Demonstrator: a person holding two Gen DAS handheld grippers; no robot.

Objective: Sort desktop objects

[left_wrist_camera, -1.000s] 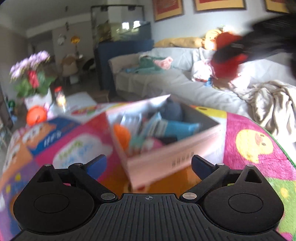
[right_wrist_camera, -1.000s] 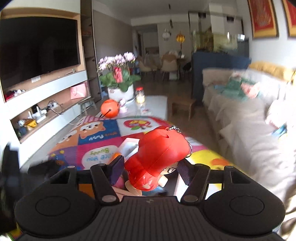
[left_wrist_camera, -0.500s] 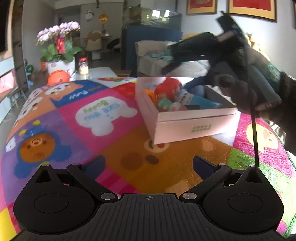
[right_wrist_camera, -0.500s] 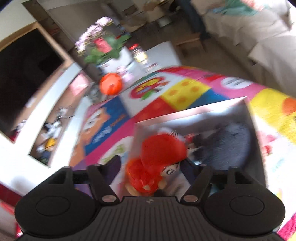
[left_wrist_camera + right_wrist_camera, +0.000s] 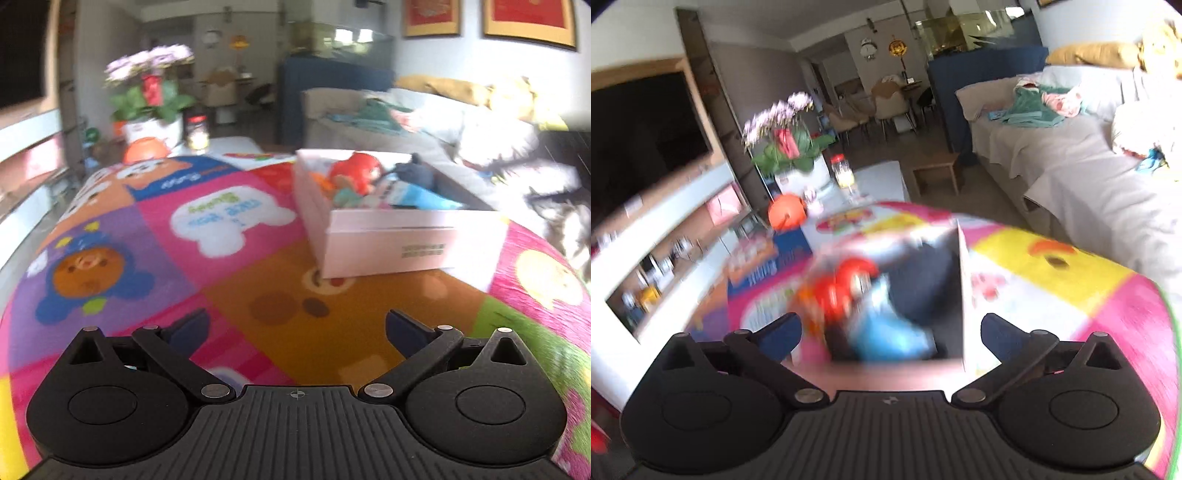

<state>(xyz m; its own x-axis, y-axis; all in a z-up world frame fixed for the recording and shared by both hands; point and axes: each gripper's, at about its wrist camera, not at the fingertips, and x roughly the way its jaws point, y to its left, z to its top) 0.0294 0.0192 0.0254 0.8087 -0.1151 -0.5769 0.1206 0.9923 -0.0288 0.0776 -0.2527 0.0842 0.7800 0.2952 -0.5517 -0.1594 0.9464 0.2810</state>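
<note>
Right gripper (image 5: 888,334) jaws opening, spread wide, nothing pinched between them; the pads touch nothing. Red-haired doll (image 5: 846,286) sits loose inside the pink box (image 5: 964,295), just ahead of the jaws, smeared by motion blur. Beside it a blue item (image 5: 886,332) and sth dark (image 5: 923,284), both too blurred to name.

Left gripper (image 5: 297,328) jaws released too, wide apart, empty, over the colourful cartoon mat (image 5: 229,218) on the tabletop. From the left wrist view the pink box (image 5: 406,247) stands ahead and to the right, well apart from the jaws, the red-haired doll (image 5: 356,175) lying in it at the far left end w/ other small bits around it; the near wall hides the lower contents. Far right edge: a dark blurred shape (image 5: 561,192), cut off, can't make out which part it is.

Beyond the mat: flower pot (image 5: 153,99), orange ball (image 5: 146,147), glass jar (image 5: 197,133), sofa (image 5: 1071,166) w/ clothes on it. Nothing stands between either gripper and the box.
</note>
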